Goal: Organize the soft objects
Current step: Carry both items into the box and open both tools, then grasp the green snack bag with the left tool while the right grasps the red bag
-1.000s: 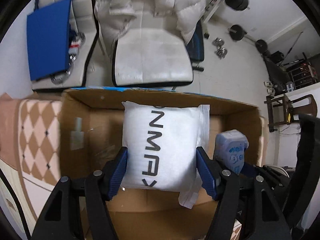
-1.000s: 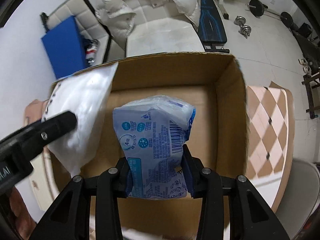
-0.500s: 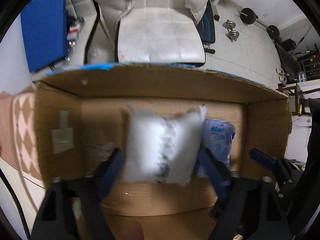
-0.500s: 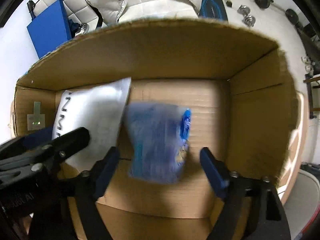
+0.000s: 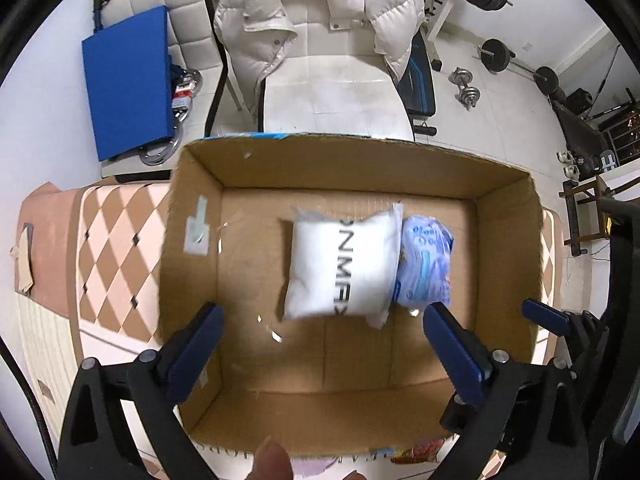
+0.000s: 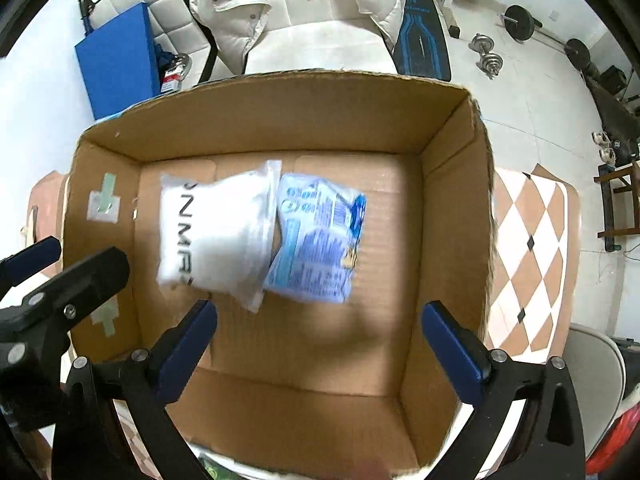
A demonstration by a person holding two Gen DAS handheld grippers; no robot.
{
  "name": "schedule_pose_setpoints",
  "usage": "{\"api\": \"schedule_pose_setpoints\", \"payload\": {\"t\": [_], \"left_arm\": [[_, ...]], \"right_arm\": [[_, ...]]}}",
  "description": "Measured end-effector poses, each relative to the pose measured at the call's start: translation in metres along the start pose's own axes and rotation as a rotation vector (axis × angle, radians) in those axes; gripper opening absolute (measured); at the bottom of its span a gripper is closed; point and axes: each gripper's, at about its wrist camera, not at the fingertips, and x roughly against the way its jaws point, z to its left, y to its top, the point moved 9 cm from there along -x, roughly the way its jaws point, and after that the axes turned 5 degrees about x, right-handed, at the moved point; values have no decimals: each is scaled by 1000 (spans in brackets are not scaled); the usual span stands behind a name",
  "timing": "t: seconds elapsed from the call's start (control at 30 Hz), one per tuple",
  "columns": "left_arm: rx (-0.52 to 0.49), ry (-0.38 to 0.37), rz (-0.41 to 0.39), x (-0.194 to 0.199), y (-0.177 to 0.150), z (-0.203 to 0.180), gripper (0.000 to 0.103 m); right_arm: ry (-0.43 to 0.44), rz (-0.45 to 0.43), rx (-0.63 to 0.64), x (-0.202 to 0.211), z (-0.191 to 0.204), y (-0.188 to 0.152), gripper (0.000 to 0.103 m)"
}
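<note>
change: both packs just let go, a second ago still clamped | left gripper (image 5: 320, 344) spread wide, empty; right gripper (image 6: 318, 340) likewise | white lettered plastic pillow pack (image 5: 344, 270) and blue printed soft pouch (image 6: 316, 240) lie touching on floor of open brown cardboard box (image 6: 452, 208) | judgement: this pair is stowed; next soft item pending

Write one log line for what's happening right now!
left tool: open | right tool: open | white pack, blue pack: touching, in cardboard box | next: likely fetch more

Bright even indoor light, slight motion blur, dark fisheye corners
</note>
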Motion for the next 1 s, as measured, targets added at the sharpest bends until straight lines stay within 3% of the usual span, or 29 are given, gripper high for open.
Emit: {"api": "schedule_pose_setpoints", "payload": {"t": [0.23, 0.37, 0.43, 0.47, 0.6, 0.7, 0.73, 0.87, 1.0], "left_arm": [[52, -35, -35, 45, -41, 14, 102], [110, -65, -41, 65, -90, 35, 102], [144, -78, -15, 65, -127, 48, 102], [174, -78, 10, 61, -148, 58, 102], [337, -208, 229, 17, -249, 78, 102], [440, -232, 364, -21, -302, 86, 88], [464, -238, 393, -31, -314, 87, 82], [572, -232, 469, -70, -342, 87, 81], [735, -266, 522, -104, -353, 79, 81]], "right_arm": [[24, -82, -13, 46, 18, -39, 103], [27, -121, -31, 71, 18, -72, 103], [14, -140, -56, 86, 16, -113, 103], [13, -137, -69, 87, 15, -135, 103], [2, -96, -95, 77, 8, -203, 103], [2, -51, -131, 55, -1, -243, 103], [11, -35, -146, 47, -4, -251, 103], [12, -5, -182, 16, -17, -268, 103], [24, 29, -205, -19, -26, -264, 100]]}}
